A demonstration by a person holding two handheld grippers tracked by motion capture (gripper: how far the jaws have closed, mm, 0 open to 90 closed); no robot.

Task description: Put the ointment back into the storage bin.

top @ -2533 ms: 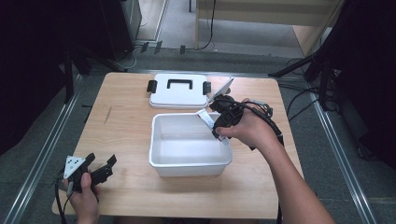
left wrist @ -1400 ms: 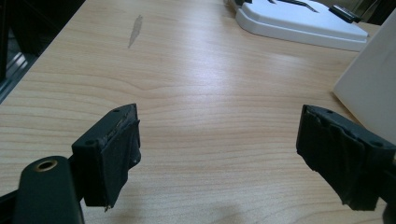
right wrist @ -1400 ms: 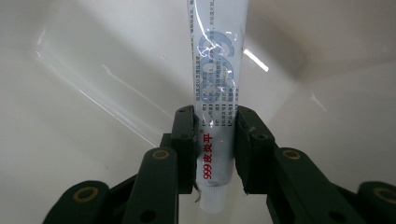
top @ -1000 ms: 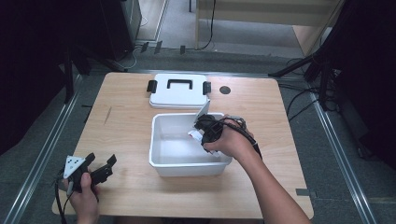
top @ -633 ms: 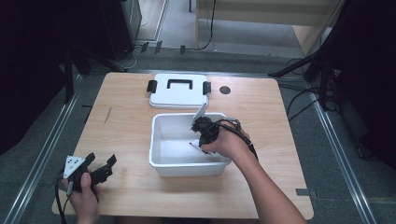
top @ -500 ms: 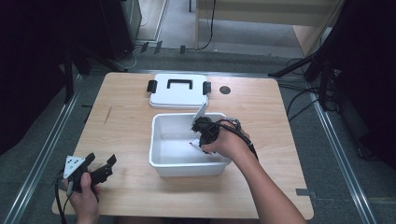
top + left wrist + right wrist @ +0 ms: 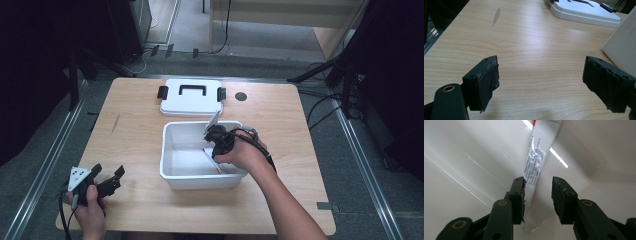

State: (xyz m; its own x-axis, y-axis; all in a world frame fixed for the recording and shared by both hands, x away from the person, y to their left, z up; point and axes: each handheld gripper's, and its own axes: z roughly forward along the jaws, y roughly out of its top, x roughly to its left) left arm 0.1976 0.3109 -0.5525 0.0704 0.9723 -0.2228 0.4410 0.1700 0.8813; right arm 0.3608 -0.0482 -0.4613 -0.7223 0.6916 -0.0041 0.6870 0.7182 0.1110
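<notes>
White plastic bin [image 7: 172,167] sits mid-table w/ the right gripper [image 7: 215,145] dipped inside it, near the right wall. On the bin floor lies a long thin white packet [image 7: 534,165], printed text + a red tip at the far end. In the right gripper view its long axis runs away from the jaws, leaning slightly right, red end pointing away. In the high view it lies diagonal on the bin floor [image 7: 212,159]. Near end sits just by the left pad, between the two jaws. The jaws have just been opening: a gap shows btwn them and the right pad is clear of the packet, so it's let go, lying loose.

Left gripper [image 7: 102,180] rests at the table's near-left corner on the wood table [image 7: 529,45], jaws spread wide, nothing between them. White lid [image 7: 191,97] w/ black handle + clips lies flat behind the bin.
</notes>
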